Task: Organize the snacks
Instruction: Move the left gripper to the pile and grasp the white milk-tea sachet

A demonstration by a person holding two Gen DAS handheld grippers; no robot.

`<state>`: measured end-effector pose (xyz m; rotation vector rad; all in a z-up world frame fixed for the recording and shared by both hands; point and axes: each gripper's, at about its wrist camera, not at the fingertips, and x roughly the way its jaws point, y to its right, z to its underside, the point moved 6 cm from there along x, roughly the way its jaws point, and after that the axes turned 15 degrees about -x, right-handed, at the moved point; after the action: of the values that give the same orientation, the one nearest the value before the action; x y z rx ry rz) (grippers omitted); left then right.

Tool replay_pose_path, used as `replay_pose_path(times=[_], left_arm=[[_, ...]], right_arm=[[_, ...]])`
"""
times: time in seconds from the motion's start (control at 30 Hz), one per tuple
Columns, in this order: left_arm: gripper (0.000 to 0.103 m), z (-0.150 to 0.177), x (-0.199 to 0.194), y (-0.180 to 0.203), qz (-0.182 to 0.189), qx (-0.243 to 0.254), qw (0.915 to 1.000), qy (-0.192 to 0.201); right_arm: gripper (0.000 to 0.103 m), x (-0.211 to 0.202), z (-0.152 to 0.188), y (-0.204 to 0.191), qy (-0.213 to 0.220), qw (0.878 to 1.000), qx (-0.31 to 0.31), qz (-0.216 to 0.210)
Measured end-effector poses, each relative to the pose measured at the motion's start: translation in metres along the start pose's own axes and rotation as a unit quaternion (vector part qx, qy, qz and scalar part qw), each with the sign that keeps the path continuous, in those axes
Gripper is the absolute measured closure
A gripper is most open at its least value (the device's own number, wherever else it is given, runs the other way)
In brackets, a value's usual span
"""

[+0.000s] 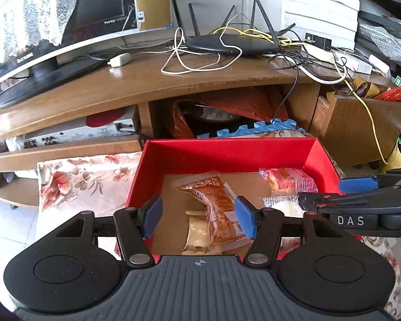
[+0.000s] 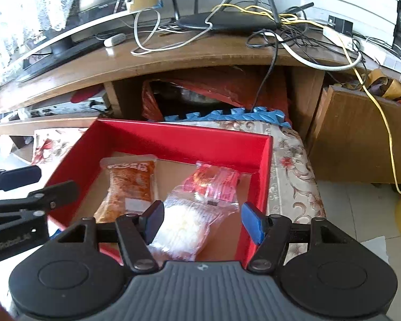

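A red box (image 1: 227,147) with a cardboard floor stands on a floral cloth. Inside lie an orange-brown snack packet (image 1: 216,200), a small gold packet (image 1: 197,235), a red-and-clear packet (image 1: 288,180) and a clear packet of white snack (image 1: 283,206). My left gripper (image 1: 199,218) hovers open over the orange-brown packet without touching it. The right gripper (image 1: 320,192) reaches in from the right. In the right wrist view, my right gripper (image 2: 203,222) stands open above the white packet (image 2: 179,227), and its pads are clear of it. Also there are the orange-brown packet (image 2: 131,184), the red-and-clear packet (image 2: 216,179) and the left gripper (image 2: 58,180).
A wooden TV stand (image 1: 120,88) behind the box carries a television (image 1: 66,26), a black router (image 1: 227,44) and tangled cables. A blue foam mat (image 1: 254,129) lies under its shelf. The floral cloth (image 1: 80,179) spreads to the left, and a wooden cabinet (image 1: 361,128) stands at right.
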<state>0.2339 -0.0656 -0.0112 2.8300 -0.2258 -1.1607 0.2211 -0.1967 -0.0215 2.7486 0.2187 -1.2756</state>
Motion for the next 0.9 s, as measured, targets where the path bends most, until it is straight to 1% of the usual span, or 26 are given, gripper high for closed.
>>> replay_pose_path(times=[0.2, 0.43, 0.73, 0.9], left_arm=[[0.035, 0.007, -0.009, -0.009, -0.004, -0.007, 1.0, -0.002], [0.034, 0.021, -0.022, -0.035, -0.008, -0.038, 0.999, -0.023], [0.033, 0.058, -0.038, -0.077, -0.036, -0.076, 0.9943, -0.067], [0.03, 0.073, -0.052, -0.095, -0.044, -0.091, 0.9919, -0.077]], right_arm=[[0.041, -0.01, 0.004, -0.017, 0.005, 1.0, -0.006, -0.02], [0.041, -0.022, 0.019, -0.035, 0.001, 0.999, -0.011, -0.044], [0.041, -0.034, 0.049, -0.068, -0.018, 0.996, -0.033, -0.083], [0.041, -0.038, 0.062, -0.085, -0.027, 0.993, -0.046, -0.102]])
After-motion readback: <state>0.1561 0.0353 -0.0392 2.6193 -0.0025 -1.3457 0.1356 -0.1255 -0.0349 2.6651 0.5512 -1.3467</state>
